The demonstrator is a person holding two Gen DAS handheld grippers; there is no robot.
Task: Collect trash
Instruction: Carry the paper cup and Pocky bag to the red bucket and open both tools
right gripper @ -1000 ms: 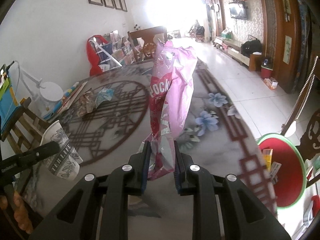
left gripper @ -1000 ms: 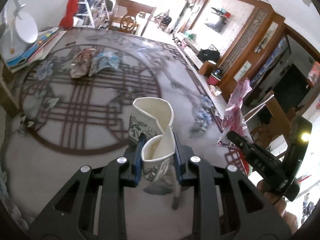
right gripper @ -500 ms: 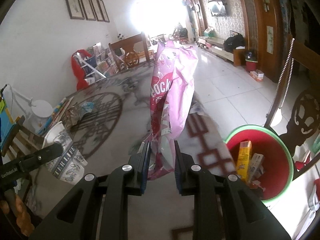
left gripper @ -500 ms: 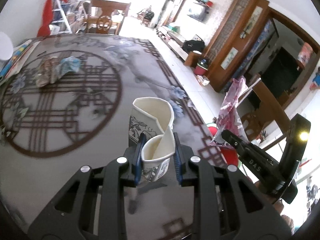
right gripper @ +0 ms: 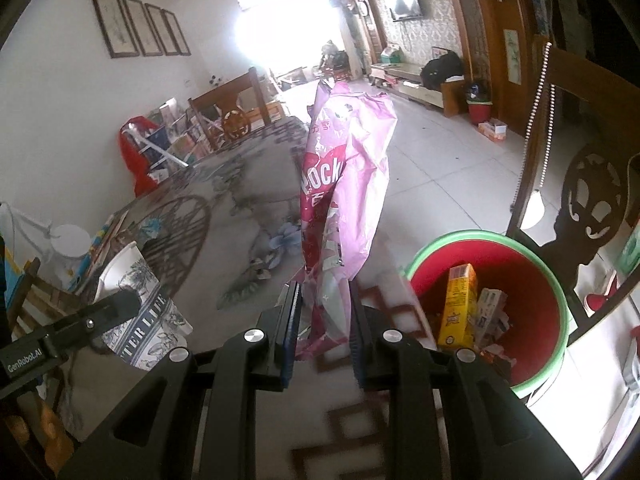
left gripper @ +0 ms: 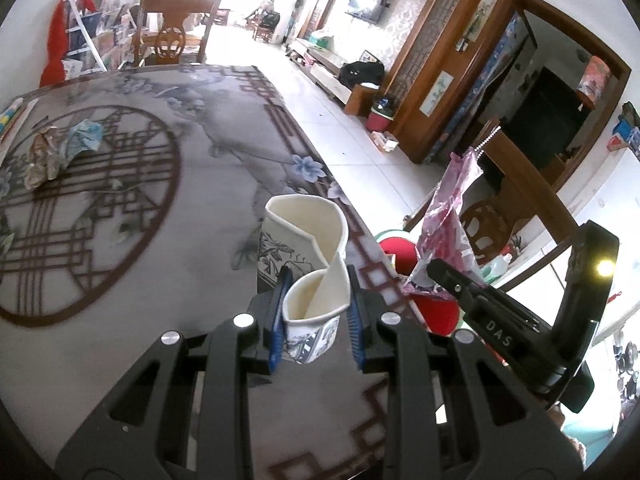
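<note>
My left gripper (left gripper: 316, 308) is shut on a crushed paper cup (left gripper: 308, 256) with a dark leaf print, held above the table's right edge. My right gripper (right gripper: 324, 320) is shut on the lower end of a pink snack wrapper (right gripper: 344, 184) that stands up between its pads. In the left wrist view the right gripper (left gripper: 444, 276) shows at the right with the pink wrapper (left gripper: 452, 204). In the right wrist view the paper cup (right gripper: 140, 300) shows at the lower left. A red bin (right gripper: 532, 256) with a green rim stands on the floor to the right, holding boxes and packets.
Crumpled wrappers (left gripper: 60, 148) lie on the patterned table (left gripper: 192, 168) at the far left. A carved wooden chair (right gripper: 592, 184) stands right behind the bin. Another chair (left gripper: 172, 36) is at the table's far end. White tiled floor (right gripper: 440, 160) runs past the table.
Both grippers have swung to the right across the table toward its edge, still holding the cup and the wrapper. The red bin has come into fuller view beside the right gripper.
</note>
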